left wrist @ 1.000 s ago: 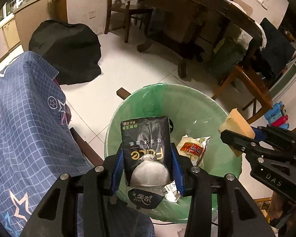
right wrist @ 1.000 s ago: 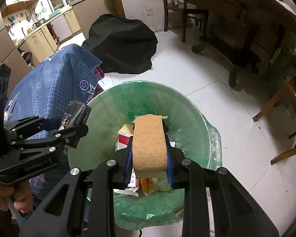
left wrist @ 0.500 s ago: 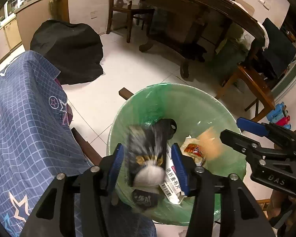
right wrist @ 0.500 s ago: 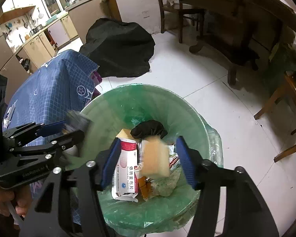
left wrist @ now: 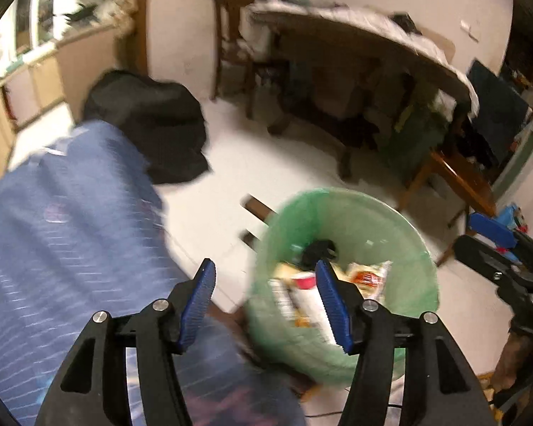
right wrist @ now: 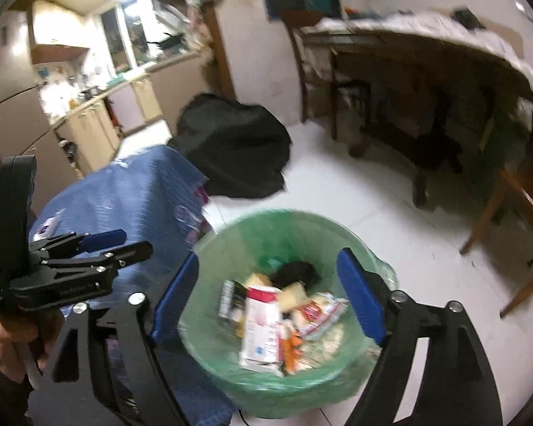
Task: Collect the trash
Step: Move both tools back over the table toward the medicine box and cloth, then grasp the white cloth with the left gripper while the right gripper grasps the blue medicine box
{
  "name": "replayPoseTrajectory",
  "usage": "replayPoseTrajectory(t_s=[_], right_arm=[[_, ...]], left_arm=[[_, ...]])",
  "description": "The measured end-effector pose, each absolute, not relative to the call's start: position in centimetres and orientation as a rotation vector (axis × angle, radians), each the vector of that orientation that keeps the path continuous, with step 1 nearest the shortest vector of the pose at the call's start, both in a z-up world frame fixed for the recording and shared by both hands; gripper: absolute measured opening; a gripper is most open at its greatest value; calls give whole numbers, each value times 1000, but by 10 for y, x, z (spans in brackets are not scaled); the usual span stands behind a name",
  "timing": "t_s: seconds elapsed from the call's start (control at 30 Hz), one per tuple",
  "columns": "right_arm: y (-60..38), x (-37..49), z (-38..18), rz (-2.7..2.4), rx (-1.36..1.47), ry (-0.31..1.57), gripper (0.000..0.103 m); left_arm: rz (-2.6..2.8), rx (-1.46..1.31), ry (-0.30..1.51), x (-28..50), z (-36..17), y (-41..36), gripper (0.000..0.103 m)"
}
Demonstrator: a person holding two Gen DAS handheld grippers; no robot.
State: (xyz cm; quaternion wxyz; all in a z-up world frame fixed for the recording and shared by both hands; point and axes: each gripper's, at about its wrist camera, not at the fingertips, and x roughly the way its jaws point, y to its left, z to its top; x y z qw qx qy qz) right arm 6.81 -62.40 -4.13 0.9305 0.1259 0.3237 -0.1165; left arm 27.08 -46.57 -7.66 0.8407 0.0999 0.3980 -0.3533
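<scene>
A bin with a green liner (left wrist: 401, 227) (right wrist: 231, 245) stands on the white floor and holds several pieces of trash: a black packet (right wrist: 231, 298), a white and red carton (right wrist: 263, 330), a yellow sponge (right wrist: 291, 293) and snack wrappers (right wrist: 319, 314). My left gripper (left wrist: 264, 301) is open and empty, above the bin's left rim. My right gripper (right wrist: 266, 296) is open and empty, over the bin. The left gripper also shows in the right wrist view (right wrist: 99, 248), left of the bin.
A table under a blue checked cloth (left wrist: 60, 241) (right wrist: 131, 191) stands left of the bin. A black cover (left wrist: 149, 124) lies on the floor behind it. A dark wooden dining table (right wrist: 426, 67) and chairs (left wrist: 455, 177) stand at the back right.
Both grippers opened. The black packet fell from the left gripper and the sponge from the right gripper into the bin. Both grippers then lifted and tilted up.
</scene>
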Motion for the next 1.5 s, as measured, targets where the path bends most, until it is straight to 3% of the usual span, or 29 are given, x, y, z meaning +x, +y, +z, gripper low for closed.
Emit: replayPoseTrajectory(t_s=[0.23,0.47,0.67,0.93,1.3,1.33,1.37,1.43,1.5], right_arm=[[-539,111,-9,-36,193,582,87],[-447,176,-9,169,182,620,89],[-373,227,-16,279,195,682,89],[-274,321,-36,368,189,839,89],[-186,435,-88,299,90,1020,89],[-179,439,-91,299,68,1033,87],[-175,442,-95,298,42,1042,75],[-170,444,-102,328,-11,1059,63],[-168,442,-100,348,-54,1045,59]], left_arm=[[-461,74,760,307,-46,-280,71],[-170,-57,802,347,-59,-90,74],[-63,-208,856,372,-77,14,77],[-76,-280,878,402,-90,57,79],[-75,-312,943,428,-117,55,80],[-71,-311,943,428,-120,53,81],[-68,-307,940,429,-121,51,82],[-80,-310,943,431,-122,47,82],[-90,-307,944,434,-121,40,82]])
